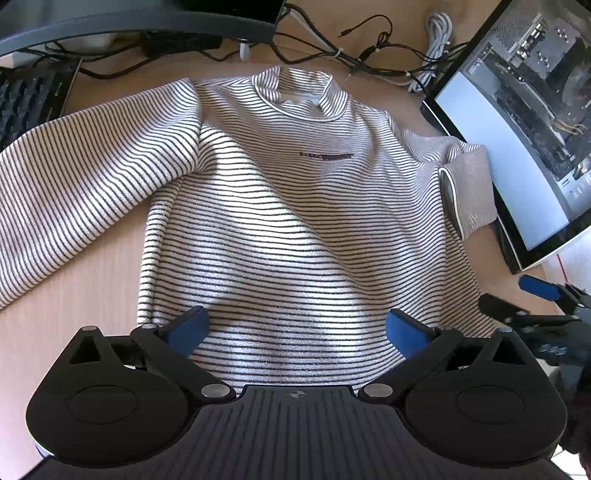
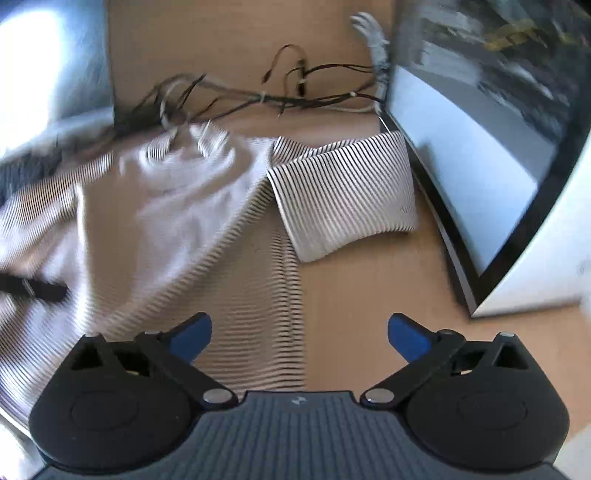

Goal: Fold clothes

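A white shirt with thin dark stripes lies flat and face up on the wooden desk, collar at the far side, both short sleeves spread out. My left gripper hangs open over the shirt's near hem, its blue pads wide apart and clear of the cloth. In the right wrist view, blurred by motion, the striped shirt fills the left half and its right sleeve lies by the monitor. My right gripper stands open above the shirt's right side edge and bare desk, holding nothing. The right gripper's fingers show at the left view's right edge.
A monitor stands close along the shirt's right side. A tangle of cables lies behind the collar. A keyboard sits at the far left under a dark monitor base. Bare wooden desk shows right of the shirt.
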A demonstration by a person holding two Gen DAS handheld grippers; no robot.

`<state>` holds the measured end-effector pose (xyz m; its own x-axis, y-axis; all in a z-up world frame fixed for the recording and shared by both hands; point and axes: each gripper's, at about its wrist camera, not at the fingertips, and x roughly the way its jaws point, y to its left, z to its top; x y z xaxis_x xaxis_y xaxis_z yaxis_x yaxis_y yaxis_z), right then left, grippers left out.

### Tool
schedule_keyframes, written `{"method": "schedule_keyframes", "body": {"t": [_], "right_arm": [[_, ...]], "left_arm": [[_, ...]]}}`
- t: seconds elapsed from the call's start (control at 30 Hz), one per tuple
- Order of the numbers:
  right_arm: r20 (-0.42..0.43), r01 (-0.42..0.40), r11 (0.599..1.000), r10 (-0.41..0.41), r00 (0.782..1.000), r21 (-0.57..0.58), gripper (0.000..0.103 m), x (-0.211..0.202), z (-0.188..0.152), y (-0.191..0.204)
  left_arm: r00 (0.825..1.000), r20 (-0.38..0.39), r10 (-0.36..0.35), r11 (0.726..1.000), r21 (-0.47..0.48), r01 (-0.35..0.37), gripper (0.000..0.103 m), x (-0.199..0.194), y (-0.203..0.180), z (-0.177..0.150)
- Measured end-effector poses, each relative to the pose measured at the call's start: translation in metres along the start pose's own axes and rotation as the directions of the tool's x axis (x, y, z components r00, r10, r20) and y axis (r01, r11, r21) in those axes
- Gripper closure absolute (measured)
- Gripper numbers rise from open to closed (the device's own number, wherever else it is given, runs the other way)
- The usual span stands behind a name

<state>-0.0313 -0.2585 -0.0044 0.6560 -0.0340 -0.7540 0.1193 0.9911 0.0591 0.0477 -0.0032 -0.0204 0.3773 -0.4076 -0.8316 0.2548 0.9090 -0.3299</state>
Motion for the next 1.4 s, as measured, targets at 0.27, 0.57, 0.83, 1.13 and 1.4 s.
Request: {"method": "schedule_keyframes", "body": {"t": [0.27,0.57,0.83,1.13,1.4], "right_arm": [[0.096,-0.112,0.987,0.101,0.99,0.118,0.0,-0.032,-0.007,0.051],[0.268,-0.141,0.988,0.119,0.956,0.061,0.0,-0.107,-0.062,0.081],[0.368,-0.113,0.993,0.115,0.923,-0.026,0.0,-0.177,-0.12,0.044],[0.348,-0.115,0.992,0.127,0.929,-0.054,0.0,-0.213,-0.163,0.03],[0.344,-0.067,0.996,0.082,0.935,-0.056,0.0,-0.23,-0.182,0.019]], "left_arm": [[0.994,0.106,0.019,1.0,-0.025,-0.017,0.0,-0.038,0.005,-0.027],[0.856,0.482,0.19,0.973,0.022,-0.229,0.0,-0.135,-0.053,-0.119],[0.834,0.488,0.257,0.954,0.007,-0.298,0.0,-0.176,-0.109,-0.196],[0.853,0.436,0.287,0.952,-0.029,-0.305,0.0,-0.193,-0.122,-0.267],[0.869,0.426,0.253,0.962,-0.018,-0.271,0.0,-0.194,-0.131,-0.285]]}}
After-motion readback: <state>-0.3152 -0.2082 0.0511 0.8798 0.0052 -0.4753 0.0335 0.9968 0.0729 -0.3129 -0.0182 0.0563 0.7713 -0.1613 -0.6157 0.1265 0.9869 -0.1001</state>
